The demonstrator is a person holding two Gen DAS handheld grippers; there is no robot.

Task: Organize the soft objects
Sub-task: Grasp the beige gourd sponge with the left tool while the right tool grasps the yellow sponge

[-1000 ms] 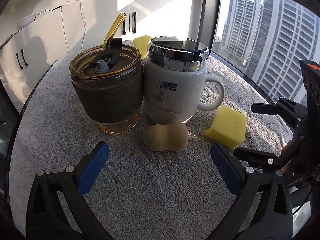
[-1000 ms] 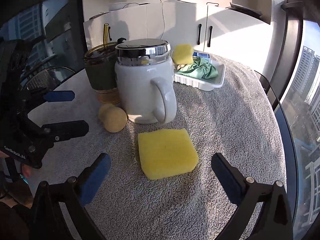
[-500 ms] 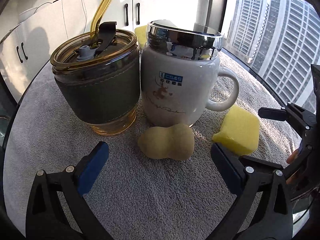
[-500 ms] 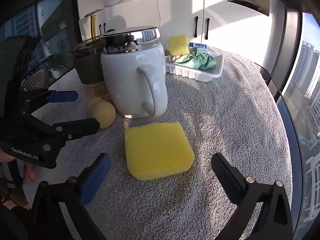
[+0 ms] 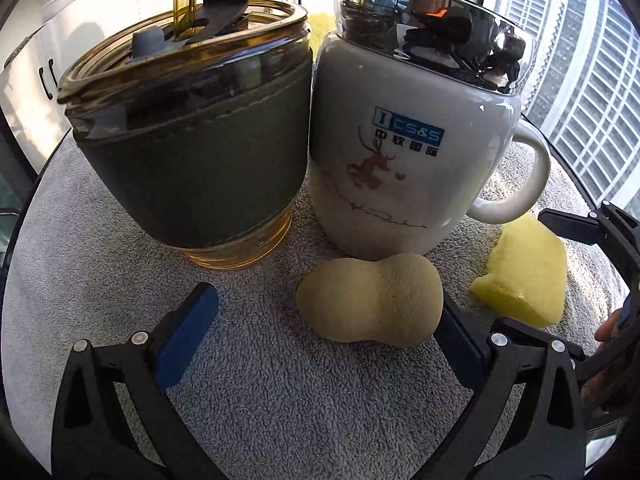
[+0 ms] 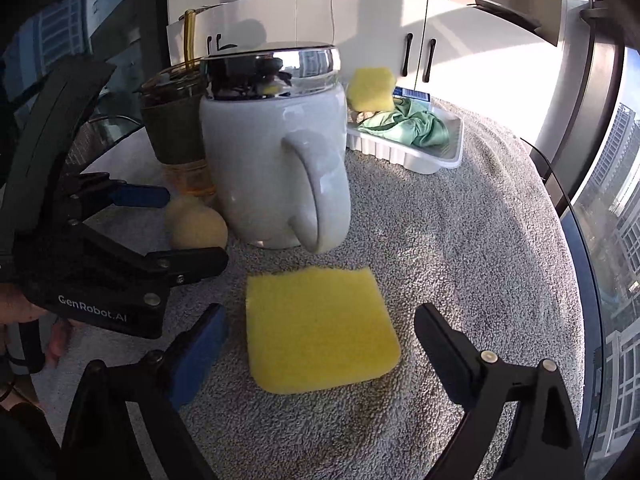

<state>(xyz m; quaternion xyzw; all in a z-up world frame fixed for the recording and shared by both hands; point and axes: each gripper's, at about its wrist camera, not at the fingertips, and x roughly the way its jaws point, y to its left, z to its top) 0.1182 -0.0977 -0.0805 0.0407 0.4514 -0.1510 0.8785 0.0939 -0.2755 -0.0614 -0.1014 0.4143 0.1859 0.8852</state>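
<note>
A beige peanut-shaped sponge (image 5: 372,300) lies on the grey towel in front of the white mug (image 5: 400,140). My left gripper (image 5: 322,322) is open around the sponge, which sits close to the right pad; no pad presses on it. A flat yellow sponge (image 6: 320,328) lies before the mug's handle. My right gripper (image 6: 320,338) straddles it with its jaws closing, and the pads (image 6: 200,344) stand just clear of its sides. In the right wrist view the left gripper (image 6: 172,228) shows at the left, around the beige sponge (image 6: 196,224).
An amber tumbler (image 5: 192,152) with a dark green sleeve and a straw stands touching the mug's left side. At the back a white tray (image 6: 416,156) holds a green cloth (image 6: 408,128) and another yellow sponge (image 6: 370,90). The round table's edge and windows run along the right.
Both grippers have come forward and down onto their sponges; the tumbler and mug loom larger. The right gripper's fingers stand a little narrower than before.
</note>
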